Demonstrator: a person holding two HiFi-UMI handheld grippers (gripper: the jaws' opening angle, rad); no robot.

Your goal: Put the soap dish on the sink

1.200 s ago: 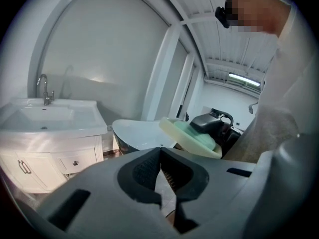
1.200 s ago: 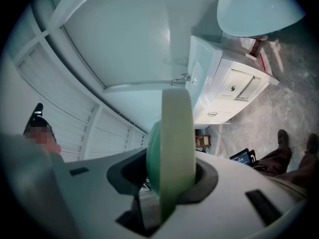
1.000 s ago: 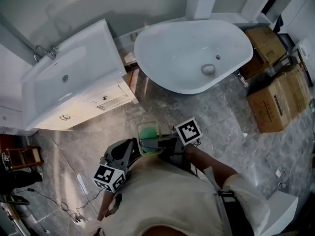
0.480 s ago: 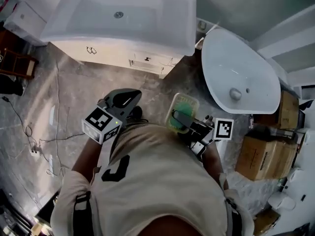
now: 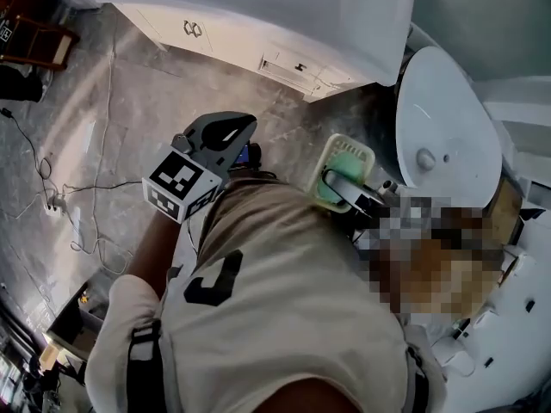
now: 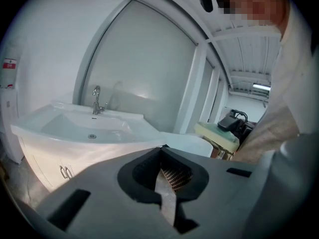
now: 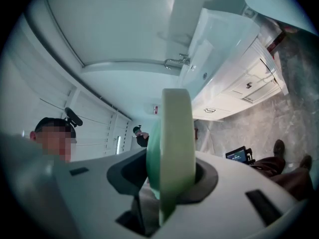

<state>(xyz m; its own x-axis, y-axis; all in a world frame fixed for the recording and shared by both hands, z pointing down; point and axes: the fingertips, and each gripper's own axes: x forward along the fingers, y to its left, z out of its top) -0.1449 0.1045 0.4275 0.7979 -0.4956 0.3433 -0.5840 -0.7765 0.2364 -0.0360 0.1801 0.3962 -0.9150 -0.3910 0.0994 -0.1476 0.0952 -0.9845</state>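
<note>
Two gripper views alone show sink's [image 6: 75, 128] faucet [image 6: 96, 99].

My cream short-sleeved T-shirt [image 5: 284, 317] with a dark printed figure [image 5: 211, 282] on it, black straps [image 5: 145, 351] round both sleeves, my grey left gripper [image 5: 225, 132] with its black-and-white marker cube [image 5: 182, 183]

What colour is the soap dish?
The soap dish is cream with green inside; head view shows it best.

No legible text anywhere. The left gripper [image 5: 248, 124] cube carries a square black-and-white code, pattern only. Red-and-white wall sign [image 6: 8, 63]: too small to read. Black shirt print [image 5: 211, 278]: unclear glyph.
</note>
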